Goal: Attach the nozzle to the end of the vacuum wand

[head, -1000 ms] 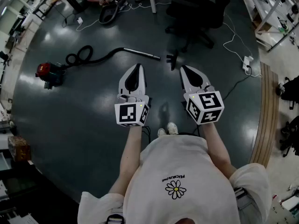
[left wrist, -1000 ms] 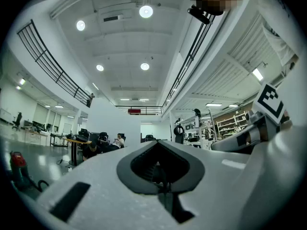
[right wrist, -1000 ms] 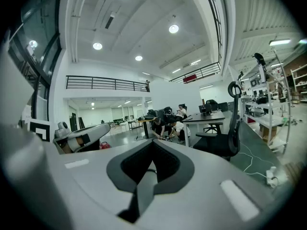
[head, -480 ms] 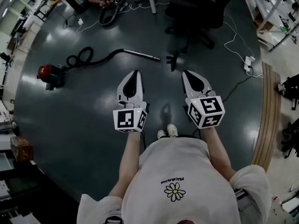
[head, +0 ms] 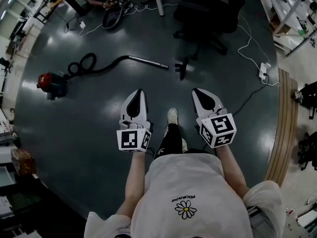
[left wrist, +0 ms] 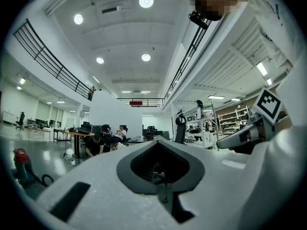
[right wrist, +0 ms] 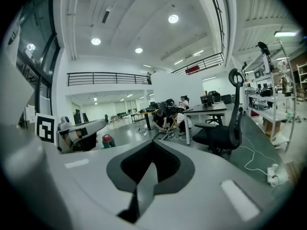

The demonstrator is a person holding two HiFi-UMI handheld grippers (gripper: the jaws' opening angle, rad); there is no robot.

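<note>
In the head view a silver vacuum wand [head: 146, 61] lies on the dark floor, joined by a black hose [head: 91, 66] to a red vacuum cleaner [head: 51, 82] at the left. A small black nozzle [head: 182, 67] lies just right of the wand's free end, apart from it. My left gripper [head: 139, 91] and right gripper [head: 196, 91] are held out side by side in front of the person, well short of the wand. Both are shut with nothing in them. The left gripper view shows the vacuum cleaner [left wrist: 21, 164] low at the left, and the right gripper view shows that cleaner [right wrist: 107, 141] small at mid left.
A black office chair [head: 205, 14] stands beyond the nozzle. White cables and a power strip [head: 261, 67] lie at the right by a wooden floor strip [head: 285, 128]. People crouch by a desk [right wrist: 168, 121] far ahead. The person's foot [head: 172, 118] steps forward between the grippers.
Both grippers have sunk and drawn toward the person in the head view. One leg has stepped forward between them. The wand and nozzle lie as before.
</note>
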